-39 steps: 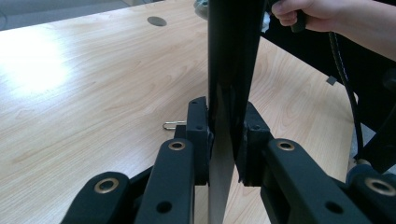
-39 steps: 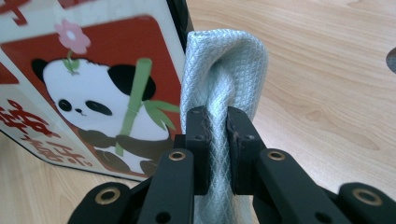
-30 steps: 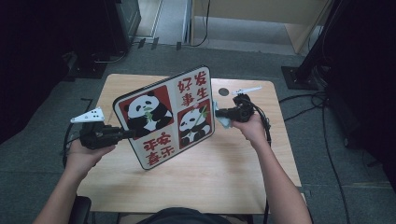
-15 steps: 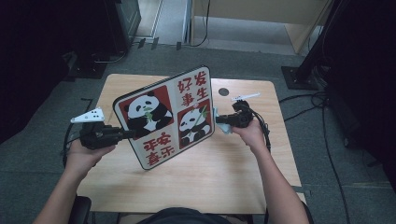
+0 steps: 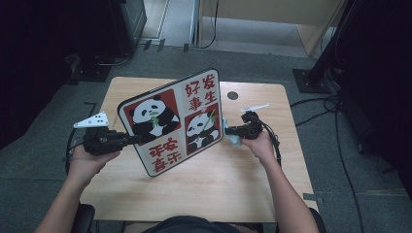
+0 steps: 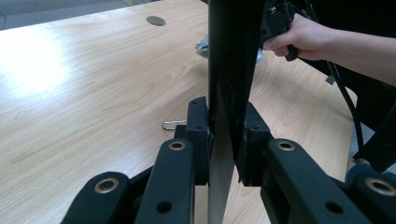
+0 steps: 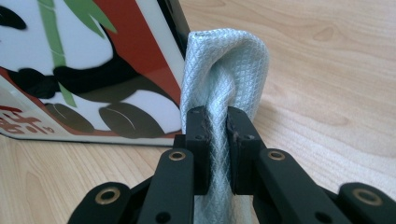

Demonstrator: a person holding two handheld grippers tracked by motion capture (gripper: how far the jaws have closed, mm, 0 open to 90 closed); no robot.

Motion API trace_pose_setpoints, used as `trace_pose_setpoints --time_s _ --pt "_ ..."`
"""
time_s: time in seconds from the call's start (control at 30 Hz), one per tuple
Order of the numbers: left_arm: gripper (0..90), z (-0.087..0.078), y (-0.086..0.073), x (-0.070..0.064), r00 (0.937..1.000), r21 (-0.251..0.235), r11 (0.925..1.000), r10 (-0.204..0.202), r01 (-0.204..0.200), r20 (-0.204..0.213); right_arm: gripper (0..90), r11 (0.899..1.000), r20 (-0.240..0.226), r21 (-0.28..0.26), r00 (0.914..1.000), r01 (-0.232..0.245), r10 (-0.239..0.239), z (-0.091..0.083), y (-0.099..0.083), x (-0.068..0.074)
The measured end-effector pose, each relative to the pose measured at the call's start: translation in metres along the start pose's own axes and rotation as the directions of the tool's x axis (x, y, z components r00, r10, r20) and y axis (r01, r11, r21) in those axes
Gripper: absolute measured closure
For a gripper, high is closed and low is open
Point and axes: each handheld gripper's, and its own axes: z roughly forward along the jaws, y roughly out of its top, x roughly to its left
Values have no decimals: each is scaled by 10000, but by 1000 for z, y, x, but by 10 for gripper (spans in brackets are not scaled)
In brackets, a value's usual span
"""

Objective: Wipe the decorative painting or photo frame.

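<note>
A square panda picture board (image 5: pixel 172 121) with red panels and Chinese characters is held tilted above the wooden table (image 5: pixel 194 194). My left gripper (image 5: pixel 133 141) is shut on the board's left edge; in the left gripper view the board (image 6: pixel 231 65) stands edge-on between the jaws of my left gripper (image 6: pixel 224 140). My right gripper (image 5: pixel 227 131) is shut on a folded pale blue cloth (image 5: pixel 233 138). In the right gripper view the cloth (image 7: pixel 224 79) bulges out past the jaws of my right gripper (image 7: pixel 217 126), right beside the board's glossy right edge (image 7: pixel 93 70).
A round cable hole (image 5: pixel 232 95) sits in the table near its far edge. A small metal clip (image 6: pixel 173 125) lies on the wood under the board. Cables (image 5: pixel 340 160) trail on the grey floor at the right.
My right gripper with the cloth has slid down along the board's right edge, toward the person. The left gripper and the board have hardly moved.
</note>
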Motion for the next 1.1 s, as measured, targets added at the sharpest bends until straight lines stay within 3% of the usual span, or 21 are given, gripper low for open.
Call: trace_pose_setpoints --time_s 0.63,0.73,0.9,1.1 --pt "785 0 0 0 10000 -57 10000 0 0 -24 814 9978 -21 606 9996 -267 269 13 -19 -10" --pt "784 0 0 1 10000 -36 10000 10 -10 -12 814 9978 -172 467 9987 -462 470 12 -22 -14" --pt "784 0 0 1 10000 -13 10000 12 -12 -16 815 9987 92 437 9997 -249 245 9 -21 -14" --pt "785 0 0 1 10000 2 10000 -30 30 -3 814 9994 367 -100 9988 -333 337 -3 -15 -12"
